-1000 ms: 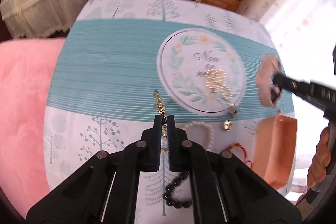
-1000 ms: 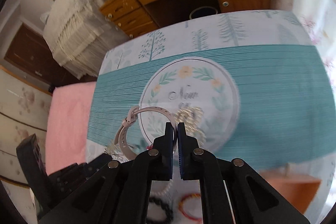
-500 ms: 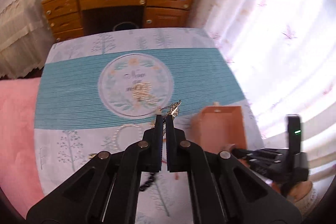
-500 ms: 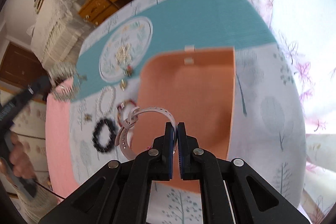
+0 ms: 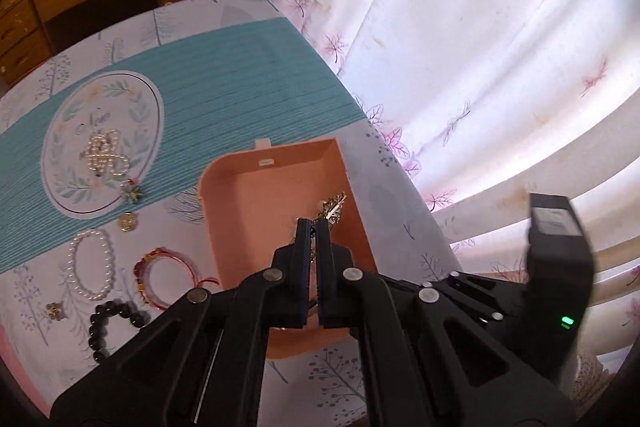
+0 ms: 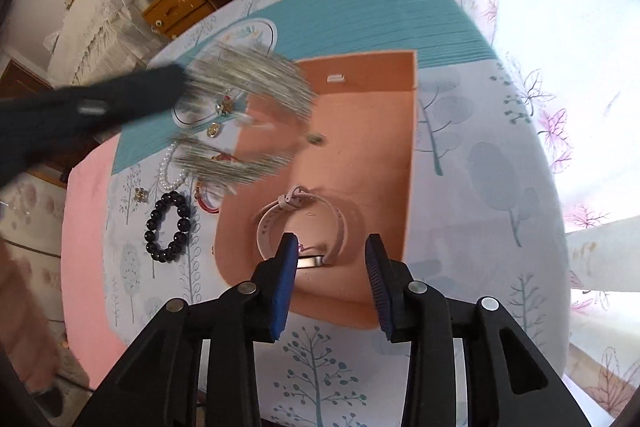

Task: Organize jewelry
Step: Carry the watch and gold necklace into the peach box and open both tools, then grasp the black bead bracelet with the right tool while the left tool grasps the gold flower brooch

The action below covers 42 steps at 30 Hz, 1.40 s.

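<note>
Hold the left gripper (image 5: 315, 227) clenched on the gold chain (image 5: 334, 207) until the drop is lined up; see the fingers pinched tight at the centre of the left wrist view, with the chain sticking up just past the tips. Judge the chain to be over the right half of the open peach box (image 5: 256, 211), close to its right wall, and not yet resting on the floor.

From the right wrist view, read the same chain (image 6: 256, 83) as a blurred silver-gold sweep at upper left, hanging across the box's left edge (image 6: 372, 131). Wait for that swing to settle before letting go. Shift a little toward the middle of the box, away from the walls, lower until the dangling end touches the floor, then open slowly so the links pool instead of flicking out.

Leave the right gripper (image 6: 332, 247) as it is: jaws spread wide and empty, low centre of its frame, hovering just over the pale pink watch (image 6: 343, 227), which lies released on the box floor. Aim the chain at bare floor in the upper part of the box, clear of the watch strap, to avoid tangling.

Count what remains outside, at lower left of the left wrist view:
- pearl bracelet (image 5: 90, 263)
- red bangle (image 5: 160, 279)
- black bead bracelet (image 5: 114, 323)
- small charm (image 5: 55, 310)
- gold pendant (image 5: 127, 221)
- brooch (image 5: 131, 191)
- pearl heap (image 5: 104, 157) on the round emblem at centre left

Reckon the task barely begun.
</note>
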Available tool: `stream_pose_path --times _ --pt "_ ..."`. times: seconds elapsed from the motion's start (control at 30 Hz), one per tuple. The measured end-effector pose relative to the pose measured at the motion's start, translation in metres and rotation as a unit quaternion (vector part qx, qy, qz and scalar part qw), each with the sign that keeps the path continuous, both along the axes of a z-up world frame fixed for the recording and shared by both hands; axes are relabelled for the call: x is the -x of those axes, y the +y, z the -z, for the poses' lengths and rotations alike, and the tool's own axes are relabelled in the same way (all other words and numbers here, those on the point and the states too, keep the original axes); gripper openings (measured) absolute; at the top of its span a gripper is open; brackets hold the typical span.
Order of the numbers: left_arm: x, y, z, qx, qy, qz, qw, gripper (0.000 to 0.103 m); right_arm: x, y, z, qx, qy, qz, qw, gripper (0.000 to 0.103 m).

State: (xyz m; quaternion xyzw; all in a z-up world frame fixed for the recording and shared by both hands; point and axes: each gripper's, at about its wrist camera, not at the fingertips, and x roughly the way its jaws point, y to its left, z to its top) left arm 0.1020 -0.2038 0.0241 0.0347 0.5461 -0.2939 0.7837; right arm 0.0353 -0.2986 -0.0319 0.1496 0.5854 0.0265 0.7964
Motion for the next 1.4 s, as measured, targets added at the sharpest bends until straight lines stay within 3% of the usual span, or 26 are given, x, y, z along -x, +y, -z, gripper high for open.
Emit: stream_pose_path --times 0.1,0.17,0.3,0.6,1.03,1.23,1.4 --pt "-0.016 -0.012 0.033 -0.021 0.007 0.006 0.9997 0.0 0.016 -0.006 -0.01 -0.004 -0.018 0.004 1.0 0.035" --pt "-0.026 -0.016 0.049 -0.046 -0.011 0.001 0.9989 0.001 0.017 -0.003 -0.017 0.004 -0.025 0.006 1.0 0.035" --pt "-0.034 -0.011 0.057 -0.086 -0.025 -0.007 0.996 0.001 0.024 -0.005 -0.021 0.015 -0.031 0.008 0.999 0.035" --pt "-0.007 0.017 0.05 -0.113 -0.051 -0.024 0.9919 0.004 0.017 -0.01 -0.028 0.019 -0.034 0.009 0.999 0.035" --pt "0.045 0.119 0.036 -0.1 -0.056 -0.121 0.986 0.004 0.022 0.027 -0.033 0.053 -0.054 -0.027 0.997 0.035" --pt "0.073 0.184 0.033 -0.087 -0.046 -0.178 0.979 0.004 0.023 0.055 -0.039 0.066 -0.065 -0.062 0.994 0.035" --pt "0.091 0.234 0.034 -0.104 -0.06 -0.227 0.9665 0.004 0.022 0.082 -0.043 0.074 -0.074 -0.096 0.99 0.035"
